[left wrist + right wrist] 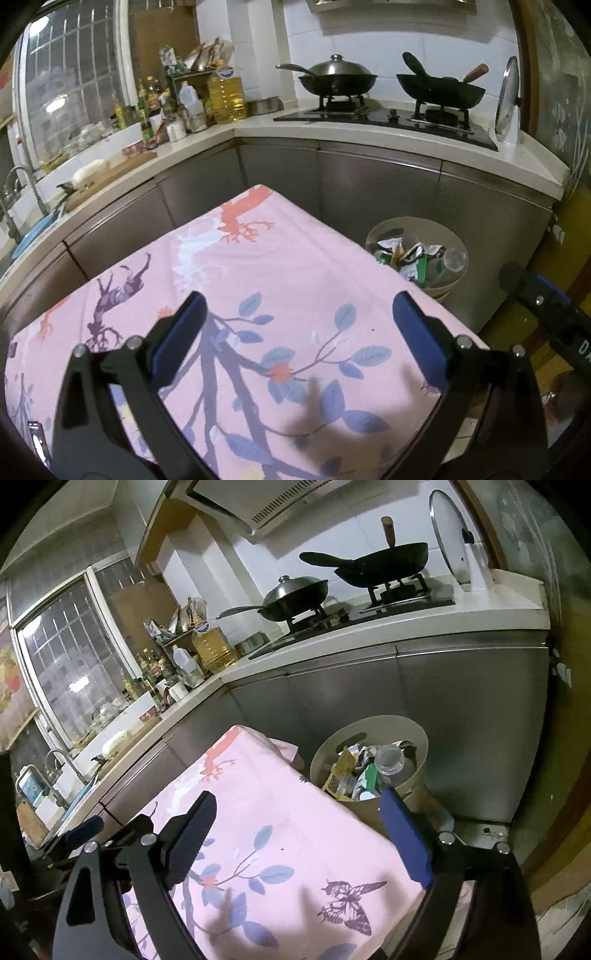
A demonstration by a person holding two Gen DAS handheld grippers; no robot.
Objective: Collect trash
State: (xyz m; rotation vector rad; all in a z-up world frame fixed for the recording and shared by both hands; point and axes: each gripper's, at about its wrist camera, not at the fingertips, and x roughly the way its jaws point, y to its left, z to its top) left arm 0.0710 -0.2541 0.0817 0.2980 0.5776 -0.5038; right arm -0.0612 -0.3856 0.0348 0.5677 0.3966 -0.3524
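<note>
A beige trash bin (pixel 410 222) (pixel 400 731) stands on the floor beside the table's far right corner, against the cabinet fronts. It holds crumpled wrappers (pixel 412 260) (pixel 360 775) and a clear plastic bottle (pixel 453 258) (pixel 389 758). My left gripper (pixel 299 306) hangs open over the pink flowered tablecloth (pixel 295 254) (pixel 266 797), with nothing between its blue pads. My right gripper (pixel 297 797) is open too, empty, over the cloth's right edge with its right finger in front of the bin. No loose trash shows on the cloth.
An L-shaped white counter (pixel 369 133) runs behind the table, over grey cabinet doors (pixel 461 720). Two woks (pixel 338 79) (pixel 384 563) sit on the stove. Oil and sauce bottles (pixel 227 94) crowd the corner. A sink with a tap (pixel 22 184) is at far left.
</note>
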